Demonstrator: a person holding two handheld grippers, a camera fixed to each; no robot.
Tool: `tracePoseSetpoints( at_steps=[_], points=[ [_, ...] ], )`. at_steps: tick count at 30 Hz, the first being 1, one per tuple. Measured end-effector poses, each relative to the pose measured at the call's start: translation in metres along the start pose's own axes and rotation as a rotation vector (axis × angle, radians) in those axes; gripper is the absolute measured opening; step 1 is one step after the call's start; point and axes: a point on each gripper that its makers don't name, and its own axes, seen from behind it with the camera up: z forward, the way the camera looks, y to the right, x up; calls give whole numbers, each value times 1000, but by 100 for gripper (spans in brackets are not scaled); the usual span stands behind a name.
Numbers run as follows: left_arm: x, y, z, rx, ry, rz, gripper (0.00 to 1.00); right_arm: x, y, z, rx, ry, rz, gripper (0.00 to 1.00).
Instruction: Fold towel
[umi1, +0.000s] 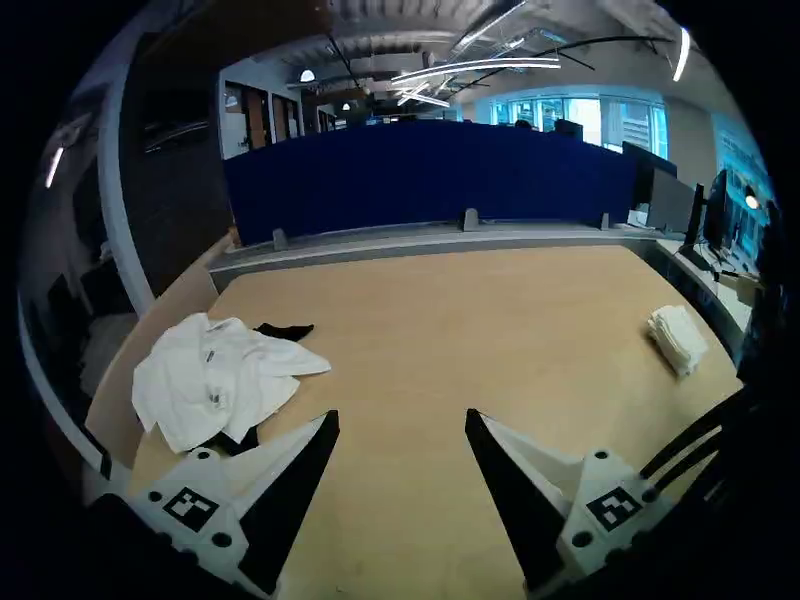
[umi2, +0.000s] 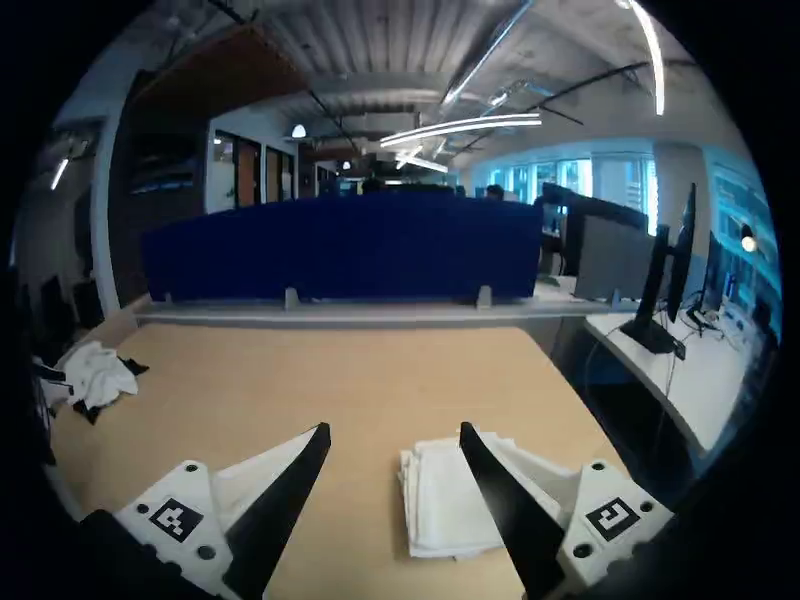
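1. Left gripper (umi1: 402, 415) and right gripper (umi2: 395, 428): fingers are held apart, empty
2. Crumpled towel (umi1: 220, 375) is seen at the table's (umi1: 450, 320) edge, half hiding something dark (umi1: 283, 330), perhaps cloth
3. Folded stack (umi2: 440, 495) is partly hidden by a right finger

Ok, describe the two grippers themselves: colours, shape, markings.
The left gripper and right gripper look alike. Each has two wedge-shaped fingers tapering to points, with white bodies and black inner faces. Each finger's base carries a square black-and-white marker and small dark screw holes.
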Motion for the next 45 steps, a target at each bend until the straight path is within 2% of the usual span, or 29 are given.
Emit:
tracePoseSetpoints(
  at_steps=[2,5,11,15,20,26,29,35,41,45],
  points=[
    [8,-3,0,9,30,-9,94,17,-3,-6,-11,69,10,100],
    [17,-3,0,8,67,-18,94,30,-7,-12,-21,134,17,100],
    [30,-1,-2,-1,123,-29,94,31,-18,-14,-10,142,15,100],
    [46,-2,-7,-1,198,-38,94,39,-25,-14,-10,160,15,100],
    [66,-12,-15,24,303,-59,94,43,-36,-11,-17,161,10,100],
    [79,-15,-21,19,364,-100,94,56,-52,-8,-9,177,4,100],
    [80,-19,-18,21,371,-104,94,61,-59,-8,-7,182,3,100],
    [93,-20,-20,23,418,-69,94,68,-77,-9,10,182,23,100],
    [84,-30,-8,58,430,-14,93,65,-96,-7,42,172,45,100],
    [78,-32,-1,74,453,3,93,67,-104,-3,60,179,52,100]
  ],
)
